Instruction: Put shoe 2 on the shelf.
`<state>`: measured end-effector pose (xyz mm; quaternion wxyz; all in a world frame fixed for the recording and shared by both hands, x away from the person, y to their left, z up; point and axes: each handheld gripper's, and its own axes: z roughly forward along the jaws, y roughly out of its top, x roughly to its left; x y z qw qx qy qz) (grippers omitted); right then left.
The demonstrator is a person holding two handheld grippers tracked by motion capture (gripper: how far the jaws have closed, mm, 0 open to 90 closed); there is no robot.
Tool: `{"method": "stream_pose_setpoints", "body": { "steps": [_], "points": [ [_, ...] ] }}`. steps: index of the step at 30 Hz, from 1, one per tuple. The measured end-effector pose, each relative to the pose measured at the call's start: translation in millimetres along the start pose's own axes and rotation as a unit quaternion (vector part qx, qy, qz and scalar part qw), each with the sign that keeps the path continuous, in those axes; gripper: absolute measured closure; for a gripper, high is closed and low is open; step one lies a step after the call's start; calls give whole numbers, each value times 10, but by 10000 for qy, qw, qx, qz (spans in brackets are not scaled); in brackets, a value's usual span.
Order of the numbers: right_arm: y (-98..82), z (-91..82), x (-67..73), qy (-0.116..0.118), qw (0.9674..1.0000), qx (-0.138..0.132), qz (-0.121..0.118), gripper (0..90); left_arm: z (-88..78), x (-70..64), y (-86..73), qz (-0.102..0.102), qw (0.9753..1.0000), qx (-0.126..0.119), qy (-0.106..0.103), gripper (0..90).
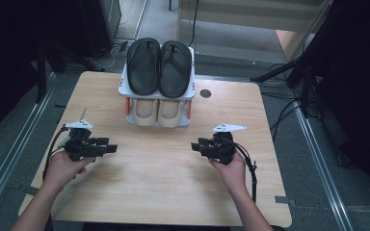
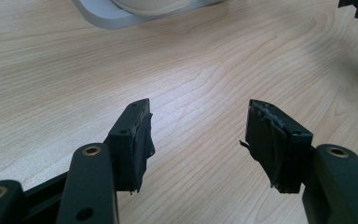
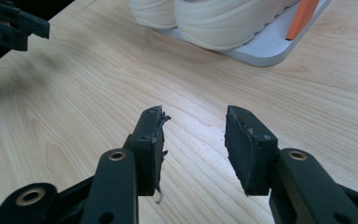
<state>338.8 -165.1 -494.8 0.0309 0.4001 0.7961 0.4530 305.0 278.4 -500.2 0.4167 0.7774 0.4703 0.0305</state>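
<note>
The wooden counter [image 1: 164,178] carries a small white shoe rack [image 1: 123,89] at its far middle. On the top shelf lies a pair of black sandals [image 1: 159,67], and below stands a pair of beige shoes [image 1: 158,111]. The left claw [image 1: 110,148] and the right claw [image 1: 195,146] hover over the bare counter in front of the rack, well apart. Both have their jaws wide apart and hold nothing.

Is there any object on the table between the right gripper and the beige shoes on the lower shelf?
Nothing visible. Between the open right gripper and the beige shoes on the lower shelf of the rack lies only bare wooden table.
</note>
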Motion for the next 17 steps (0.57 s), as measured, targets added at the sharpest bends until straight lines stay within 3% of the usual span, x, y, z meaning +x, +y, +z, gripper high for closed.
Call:
{"method": "stream_pose_setpoints", "body": {
  "steps": [5, 17],
  "points": [
    [12, 12, 11, -67, 9999, -54, -137, 576, 28, -13, 8, -6, 10000, 35, 5, 394],
    [3, 38, -24, -106, 9999, 19, -65, 555, 106, -63, 6, -49, 9999, 80, 82, 339]
  ]
}}
